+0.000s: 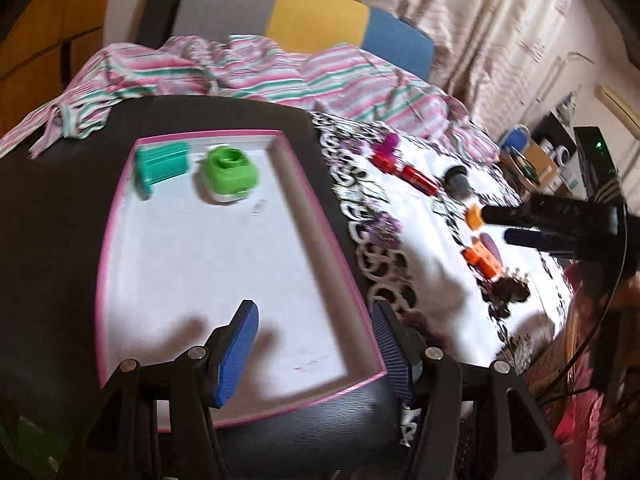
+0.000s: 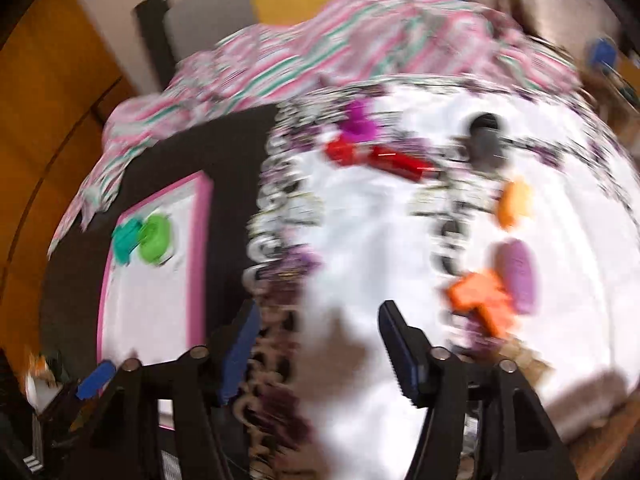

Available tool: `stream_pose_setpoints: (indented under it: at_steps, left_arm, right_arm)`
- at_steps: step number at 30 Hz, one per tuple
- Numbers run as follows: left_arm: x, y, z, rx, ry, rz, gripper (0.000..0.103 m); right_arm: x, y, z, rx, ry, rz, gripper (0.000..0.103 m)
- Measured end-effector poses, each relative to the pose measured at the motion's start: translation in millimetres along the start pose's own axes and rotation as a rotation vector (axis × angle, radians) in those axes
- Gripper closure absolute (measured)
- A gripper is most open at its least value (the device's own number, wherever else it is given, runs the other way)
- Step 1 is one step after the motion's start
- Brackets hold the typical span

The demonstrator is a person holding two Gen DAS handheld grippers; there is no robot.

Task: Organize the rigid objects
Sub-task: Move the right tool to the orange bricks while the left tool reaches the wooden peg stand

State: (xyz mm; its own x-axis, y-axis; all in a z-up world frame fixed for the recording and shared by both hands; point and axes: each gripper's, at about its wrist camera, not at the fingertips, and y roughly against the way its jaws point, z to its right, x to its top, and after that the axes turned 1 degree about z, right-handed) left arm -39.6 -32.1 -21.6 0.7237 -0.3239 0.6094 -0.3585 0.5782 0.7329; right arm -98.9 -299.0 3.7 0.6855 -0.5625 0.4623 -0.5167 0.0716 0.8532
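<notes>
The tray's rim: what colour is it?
Pink, around a white floor; the tray shows best in the left wrist view.

Two wrist views, both angled down from above and facing the striped cloth.

The left claw point(image 1: 314, 346) looks closely over the pink-rimmed tray point(image 1: 316, 200); the right claw point(image 2: 320, 344), blurred, looks over the white patterned cloth point(image 2: 360, 248). Both views share the tray, cloth and toys.

Back wall pale, with a padded headboard point(image 1: 320, 16) in grey, yellow and blue panels, black post at its left end. Orange-brown wooden panelling point(image 1: 44, 28) at far left. Pink patterned curtains point(image 1: 508, 28) hang at right. Striped pink-green-white cloth point(image 1: 248, 68) lies rumpled below the headboard. Cluttered shelf point(image 1: 540, 160) with boxes at far right. Warm indoor light; right wrist view heavily motion-blurred.
</notes>
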Motion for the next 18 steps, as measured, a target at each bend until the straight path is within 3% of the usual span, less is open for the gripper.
stream_pose_setpoints:
  at_steps: [6,11,14,18]
  left_arm:
    - [-0.5,-4.0,21.2,-0.037,-0.04,-0.014,0.043]
    - [-1.0,0.4,24.7,-0.046,-0.054,-0.001,0.043]
    - [-0.3,2.0,21.2,-0.048,-0.044,0.005,0.043]
    - [0.2,2.2,11.5,-0.05,-0.008,0.003,0.043]
  right_arm:
    - [6.0,19.5,70.3,-0.084,-0.226,-0.058,0.014]
    - [-4.4,4.2,122.3,-0.15,-0.446,-0.191,0.014]
    - [-5.3,-9.4,129.1,-0.153,-0.467,-0.26,0.013]
    - [2.7,-31.0,122.3,-0.039,-0.517,-0.333,0.01]
